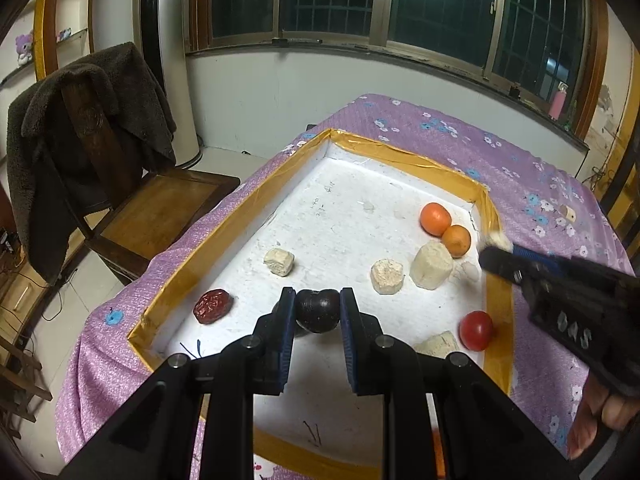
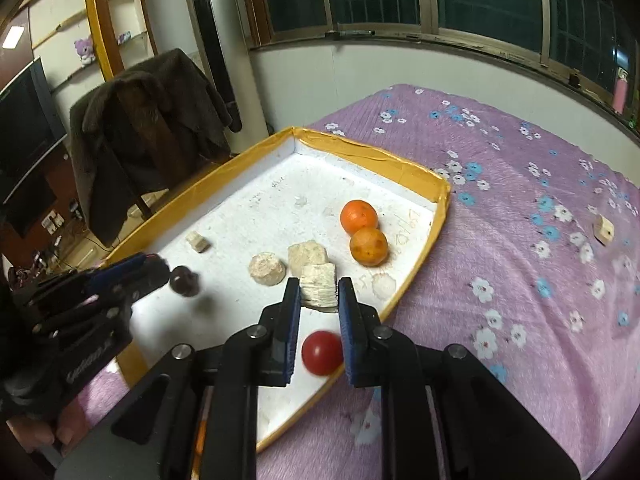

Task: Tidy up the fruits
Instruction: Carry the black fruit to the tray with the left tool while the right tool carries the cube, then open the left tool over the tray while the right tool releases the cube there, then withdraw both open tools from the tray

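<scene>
Left gripper point(image 1: 317, 308) clamped on dark plum point(image 1: 318, 310) above white tray point(image 1: 404, 159), near red date point(image 1: 213, 306). Right gripper point(image 2: 319, 291) pinching pale chunk point(image 2: 318, 286) over tray, beside oranges point(image 2: 368, 246).

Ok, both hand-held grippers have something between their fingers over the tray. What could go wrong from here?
1. The dark plum sits at the very tips of the left hand-held gripper. Being round, it may slip out and roll.
2. The pale block in the right hand-held gripper looks crumbly, so squeezing could break bits off.
3. The red tomato lies below that gripper, near the tray rim. A low pass might knock it.
</scene>
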Available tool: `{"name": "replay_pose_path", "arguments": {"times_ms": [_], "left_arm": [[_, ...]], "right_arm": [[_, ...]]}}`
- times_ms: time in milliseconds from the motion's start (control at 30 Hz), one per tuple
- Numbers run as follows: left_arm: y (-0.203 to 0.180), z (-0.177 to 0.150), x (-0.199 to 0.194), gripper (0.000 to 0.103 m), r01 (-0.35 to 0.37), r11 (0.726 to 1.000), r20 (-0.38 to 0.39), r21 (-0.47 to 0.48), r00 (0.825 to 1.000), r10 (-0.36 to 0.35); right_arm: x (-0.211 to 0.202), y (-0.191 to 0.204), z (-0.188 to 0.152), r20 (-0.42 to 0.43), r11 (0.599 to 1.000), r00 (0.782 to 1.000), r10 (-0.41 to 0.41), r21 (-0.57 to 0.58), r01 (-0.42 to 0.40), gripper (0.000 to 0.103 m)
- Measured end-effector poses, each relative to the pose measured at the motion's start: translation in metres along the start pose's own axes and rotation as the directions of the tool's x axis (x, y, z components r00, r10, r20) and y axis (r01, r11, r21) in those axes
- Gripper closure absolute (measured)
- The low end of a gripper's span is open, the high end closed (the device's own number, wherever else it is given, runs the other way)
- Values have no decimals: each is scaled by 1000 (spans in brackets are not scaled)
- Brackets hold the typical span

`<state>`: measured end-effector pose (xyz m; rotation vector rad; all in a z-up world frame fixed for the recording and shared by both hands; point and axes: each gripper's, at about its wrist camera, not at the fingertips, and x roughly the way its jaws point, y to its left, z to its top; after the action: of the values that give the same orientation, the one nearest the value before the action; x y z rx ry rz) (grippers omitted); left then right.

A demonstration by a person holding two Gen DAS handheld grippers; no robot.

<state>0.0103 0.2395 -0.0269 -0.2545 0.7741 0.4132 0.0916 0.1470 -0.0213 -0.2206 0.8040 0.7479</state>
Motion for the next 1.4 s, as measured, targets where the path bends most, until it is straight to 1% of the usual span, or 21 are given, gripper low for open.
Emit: {"name": "replay_pose_path", "arguments": {"times_ms": [100, 300, 467, 533, 567, 600, 633, 667, 700, 733, 800, 867, 900, 1033, 1133, 1167, 1200, 1233, 1267, 1333, 1400], "left_arm": [[0, 0, 3, 82, 4, 1000, -7, 3, 1000, -4], [0, 2, 12, 82, 14, 1000, -31, -1, 999, -14], [3, 5, 19, 81, -13, 1000, -36, -19, 999, 12], [7, 5, 21, 75, -19, 999, -39, -37, 999, 18], [8, 6, 20, 67, -24, 999, -40, -42, 999, 22], [8, 6, 20, 55, -32, 998, -37, -46, 999, 30], [9, 6, 17, 48, -45, 998, -27, -49, 999, 44], [9, 6, 13, 40, -60, 997, -10, -54, 998, 60], [10, 6, 10, 36, -68, 996, 2, -59, 998, 68], [10, 6, 5, 35, -74, 995, 13, -63, 997, 75], [9, 6, -3, 26, -72, 995, 21, -63, 997, 73], [6, 2, -14, 24, -68, 996, 46, -53, 996, 71], [2, -1, -20, 23, -82, 996, 56, -41, 995, 84], [-10, -13, -33, 20, -85, 996, 53, 0, 995, 85], [-16, -23, -43, 20, -87, 996, 61, -2, 994, 87], [-17, -25, -45, 19, -82, 997, 58, -3, 995, 83], [-18, -27, -47, 19, -85, 996, 57, -9, 995, 86], [-19, -28, -49, 19, -91, 996, 58, -13, 994, 92], [-20, -29, -51, 18, -96, 995, 56, -15, 994, 97], [-23, -31, -54, 14, -104, 995, 48, -7, 993, 105], [-23, -31, -57, 4, -122, 993, 45, -3, 991, 122]], "right_arm": [[9, -3, 11, -3, 1000, 1000, -7, 12, 7, 83], [43, 4, 48, -25, 1000, 1000, 3, -9, -3, 83], [70, 4, 57, -66, 1000, 998, 6, -25, -8, 82], [76, 1, 55, -83, 1000, 996, 14, -18, -16, 82], [78, 1, 54, -93, 1000, 995, 22, -20, -24, 82], [79, 1, 53, -96, 999, 995, 29, -28, -32, 76], [78, 1, 53, -90, 999, 995, 31, -31, -34, 68], [76, 0, 54, -79, 999, 996, 32, -27, -34, 43], [72, -2, 55, -64, 999, 997, 34, -15, -35, 31], [65, -4, 55, -44, 999, 998, 38, -1, -38, 31], [50, -6, 54, -11, 999, 999, 37, 12, -37, 31], [30, -10, 51, 25, 999, 999, 23, 24, -23, 31], [19, -12, 47, 42, 999, 999, 24, 37, -26, 31], [-33, -19, 19, 109, 999, 994, 12, 38, -17, 30], [-69, -25, -5, 147, 999, 989, -20, 45, 13, 23], [-83, -28, -12, 170, 998, 985, -38, 47, 31, 17], [-99, -31, -21, 197, 998, 979, -53, 56, 43, 7], [-110, -33, -28, 212, 997, 975, -63, 65, 50, 2], [-120, -35, -33, 224, 996, 972, -74, 73, 59, 0], [-138, -37, -43, 228, 996, 971, -77, 67, 63, 0], [-148, -35, -52, 220, 998, 974, -57, 42, 49, 0]]}}
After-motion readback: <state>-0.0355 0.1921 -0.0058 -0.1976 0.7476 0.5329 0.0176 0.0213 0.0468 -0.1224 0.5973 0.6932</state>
